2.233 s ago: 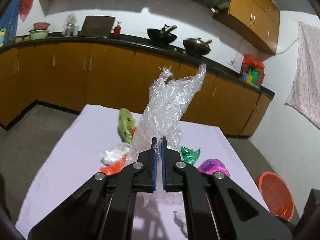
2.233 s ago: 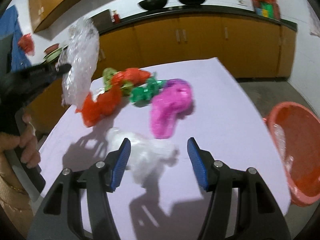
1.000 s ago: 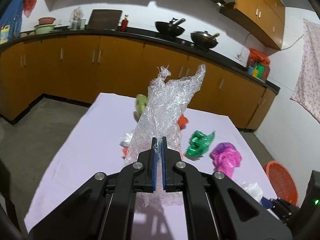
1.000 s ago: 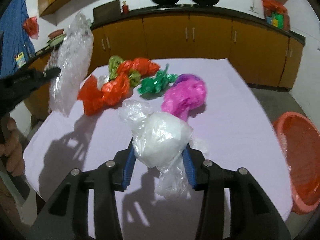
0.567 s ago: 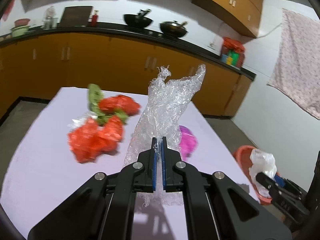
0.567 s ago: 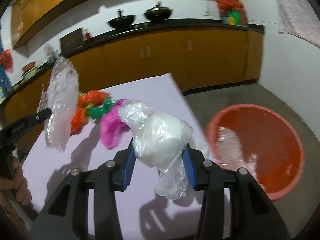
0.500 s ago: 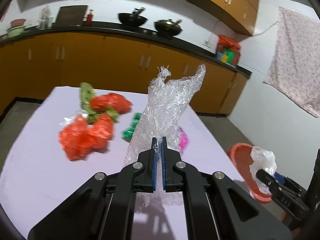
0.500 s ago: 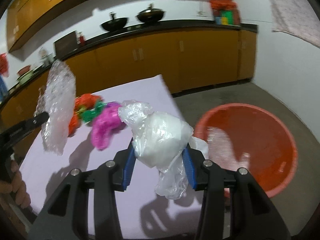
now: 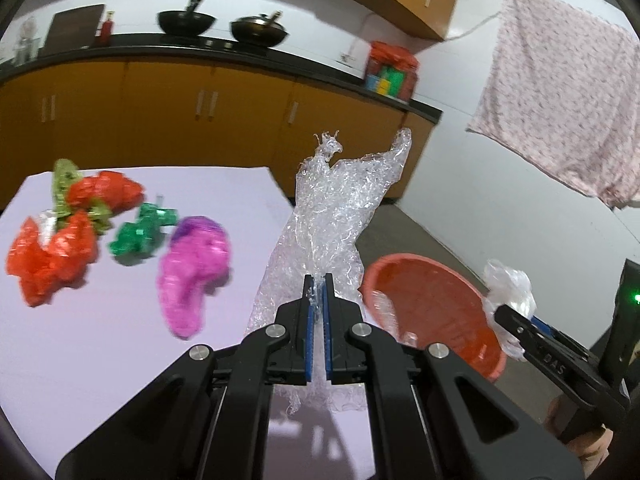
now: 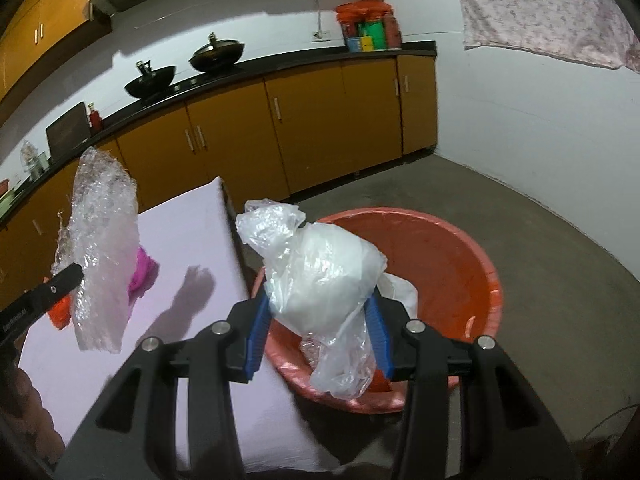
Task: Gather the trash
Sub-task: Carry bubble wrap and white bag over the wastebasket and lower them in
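Note:
My left gripper (image 9: 317, 288) is shut on a crumpled clear plastic wrap (image 9: 340, 208) and holds it above the right edge of the lilac table (image 9: 100, 340). My right gripper (image 10: 316, 320) is shut on a white plastic bag (image 10: 320, 272) and holds it over the orange basin (image 10: 452, 264) on the floor. The basin also shows in the left wrist view (image 9: 432, 308), with a bit of clear plastic inside. The clear wrap shows at the left in the right wrist view (image 10: 102, 248). Red (image 9: 52, 256), green (image 9: 140, 232) and magenta (image 9: 192, 268) bags lie on the table.
Orange kitchen cabinets (image 9: 200, 120) with a black counter run behind the table, with two woks (image 9: 224, 26) on top. A patterned cloth (image 9: 560, 112) hangs on the right wall. Grey concrete floor (image 10: 540, 248) surrounds the basin.
My right gripper closed on the white bag, lifted it off the table and carried it right, over the basin. My left gripper swung right with the clear wrap toward the table edge.

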`<state>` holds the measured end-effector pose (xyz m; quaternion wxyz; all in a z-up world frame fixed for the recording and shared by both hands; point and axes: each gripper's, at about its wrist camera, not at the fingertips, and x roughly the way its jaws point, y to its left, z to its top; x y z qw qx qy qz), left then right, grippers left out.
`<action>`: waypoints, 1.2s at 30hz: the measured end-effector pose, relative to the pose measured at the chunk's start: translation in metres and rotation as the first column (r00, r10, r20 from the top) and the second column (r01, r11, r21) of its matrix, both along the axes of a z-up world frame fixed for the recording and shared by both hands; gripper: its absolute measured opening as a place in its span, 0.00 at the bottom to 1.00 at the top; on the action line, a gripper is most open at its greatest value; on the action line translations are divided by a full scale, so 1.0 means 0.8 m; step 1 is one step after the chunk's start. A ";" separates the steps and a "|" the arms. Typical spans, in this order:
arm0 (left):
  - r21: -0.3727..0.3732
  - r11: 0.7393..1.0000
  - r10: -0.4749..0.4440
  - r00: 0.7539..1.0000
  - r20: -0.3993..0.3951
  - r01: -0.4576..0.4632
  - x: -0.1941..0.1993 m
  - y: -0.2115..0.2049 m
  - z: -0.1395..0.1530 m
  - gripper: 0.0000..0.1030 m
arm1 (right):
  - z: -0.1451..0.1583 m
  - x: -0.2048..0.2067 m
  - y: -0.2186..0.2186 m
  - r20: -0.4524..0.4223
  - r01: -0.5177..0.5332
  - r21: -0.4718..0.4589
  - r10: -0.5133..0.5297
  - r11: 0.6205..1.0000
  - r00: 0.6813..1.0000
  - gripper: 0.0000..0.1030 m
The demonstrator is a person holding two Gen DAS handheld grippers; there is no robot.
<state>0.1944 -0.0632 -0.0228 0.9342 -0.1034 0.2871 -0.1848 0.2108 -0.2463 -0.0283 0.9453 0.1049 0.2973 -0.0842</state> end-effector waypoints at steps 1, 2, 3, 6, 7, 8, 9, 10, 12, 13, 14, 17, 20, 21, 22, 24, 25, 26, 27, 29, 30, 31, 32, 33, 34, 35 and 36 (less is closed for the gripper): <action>0.001 1.000 -0.012 1.000 -0.001 0.012 0.001 -0.009 -0.001 0.03 | 0.000 0.000 -0.004 0.001 0.005 -0.001 -0.005 1.000 1.000 0.42; 0.002 1.000 -0.024 1.000 -0.003 0.024 0.003 -0.017 -0.001 0.03 | 0.000 0.000 -0.009 0.002 0.012 -0.003 -0.012 1.000 1.000 0.42; 0.002 0.999 -0.033 0.999 -0.005 0.033 0.003 -0.022 -0.002 0.03 | 0.000 0.000 -0.011 0.002 0.016 -0.004 -0.016 1.000 1.000 0.42; 0.007 0.998 -0.064 0.998 -0.009 0.064 0.006 -0.042 -0.005 0.03 | -0.001 0.000 -0.022 0.004 0.032 -0.007 -0.032 0.999 0.999 0.42; 0.008 0.997 -0.070 0.997 -0.011 0.071 0.006 -0.047 -0.006 0.03 | -0.001 0.001 -0.026 0.004 0.036 -0.007 -0.036 0.999 0.999 0.42; 0.009 0.997 -0.081 0.997 -0.014 0.081 0.008 -0.055 -0.008 0.03 | -0.001 0.001 -0.030 0.005 0.043 -0.009 -0.043 0.999 0.999 0.42; 0.010 0.996 -0.088 0.996 -0.017 0.088 0.009 -0.060 -0.009 0.03 | -0.001 0.003 -0.034 0.006 0.051 -0.011 -0.051 0.999 0.999 0.42; 0.010 0.995 -0.096 0.995 -0.020 0.096 0.010 -0.064 -0.010 0.03 | -0.001 0.004 -0.036 0.007 0.056 -0.012 -0.056 0.998 0.998 0.42; 0.013 0.993 -0.114 0.993 -0.028 0.114 0.013 -0.076 -0.013 0.03 | -0.002 0.004 -0.046 0.010 0.069 -0.010 -0.069 0.998 0.998 0.42; 0.015 0.992 -0.122 0.992 -0.031 0.123 0.014 -0.081 -0.014 0.03 | -0.001 0.007 -0.048 0.011 0.072 -0.009 -0.072 0.997 0.997 0.42; 0.018 0.991 -0.131 0.991 -0.033 0.131 0.016 -0.086 -0.016 0.03 | 0.000 0.010 -0.052 0.013 0.078 -0.009 -0.078 0.997 0.997 0.42; 0.022 0.988 -0.150 0.988 -0.037 0.151 0.019 -0.099 -0.018 0.03 | -0.001 0.015 -0.062 0.015 0.088 -0.007 -0.088 0.996 0.996 0.42; 0.032 0.985 -0.171 0.985 -0.038 0.172 0.023 -0.111 -0.021 0.03 | -0.002 0.021 -0.069 0.016 0.094 -0.006 -0.094 0.996 0.995 0.42; 0.034 0.984 -0.175 0.984 -0.039 0.177 0.025 -0.114 -0.021 0.03 | -0.003 0.021 -0.071 0.016 0.095 -0.005 -0.095 0.995 0.995 0.42; 0.037 0.982 -0.186 0.982 -0.040 0.188 0.026 -0.116 -0.022 0.03 | -0.004 0.023 -0.074 0.016 0.098 -0.005 -0.098 0.995 0.995 0.42; 0.042 0.980 -0.195 0.980 -0.045 0.197 0.030 -0.121 -0.025 0.03 | -0.004 0.027 -0.079 0.015 0.103 -0.002 -0.103 0.995 0.995 0.42; 0.044 0.979 -0.199 0.979 -0.048 0.201 0.032 -0.122 -0.026 0.03 | -0.005 0.028 -0.082 0.015 0.105 0.001 -0.105 0.994 0.994 0.42; 0.048 0.977 -0.204 0.978 -0.051 0.206 0.034 -0.124 -0.028 0.03 | -0.007 0.029 -0.086 0.015 0.110 0.005 -0.110 0.994 0.994 0.42; 0.050 0.976 -0.207 0.977 -0.052 0.210 0.035 -0.125 -0.029 0.03 | -0.008 0.029 -0.089 0.014 0.115 0.010 -0.115 0.993 0.993 0.42; 0.057 0.974 -0.217 0.974 -0.056 0.220 0.037 -0.129 -0.032 0.03 | -0.012 0.031 -0.096 0.012 0.124 0.023 -0.124 0.992 0.992 0.42; 0.062 0.972 -0.223 0.973 -0.058 0.226 0.038 -0.132 -0.034 0.03 | -0.013 0.032 -0.100 0.010 0.129 0.032 -0.129 0.991 0.992 0.42; 0.065 0.971 -0.228 0.972 -0.060 0.232 0.039 -0.134 -0.035 0.03 | -0.015 0.032 -0.104 0.009 0.133 0.040 -0.133 0.990 0.991 0.42; 0.069 0.969 -0.234 0.970 -0.063 0.238 0.040 -0.136 -0.037 0.03 | -0.016 0.034 -0.108 0.007 0.138 0.049 -0.139 0.989 0.990 0.42; 0.072 0.967 -0.241 0.968 -0.066 0.245 0.044 -0.136 -0.037 0.03 | -0.017 0.035 -0.110 0.007 0.142 0.055 -0.143 0.988 0.990 0.42; 0.073 0.963 -0.256 0.964 -0.065 0.261 0.045 -0.139 -0.037 0.03 | -0.017 0.037 -0.111 0.006 0.146 0.060 -0.147 0.987 0.989 0.42; 0.075 0.961 -0.261 0.963 -0.067 0.266 0.046 -0.143 -0.038 0.03 | -0.018 0.039 -0.114 0.006 0.149 0.066 -0.150 0.987 0.989 0.42; 0.076 0.960 -0.266 0.962 -0.070 0.271 0.048 -0.144 -0.039 0.03 | -0.018 0.041 -0.116 0.007 0.152 0.071 -0.153 0.986 0.988 0.42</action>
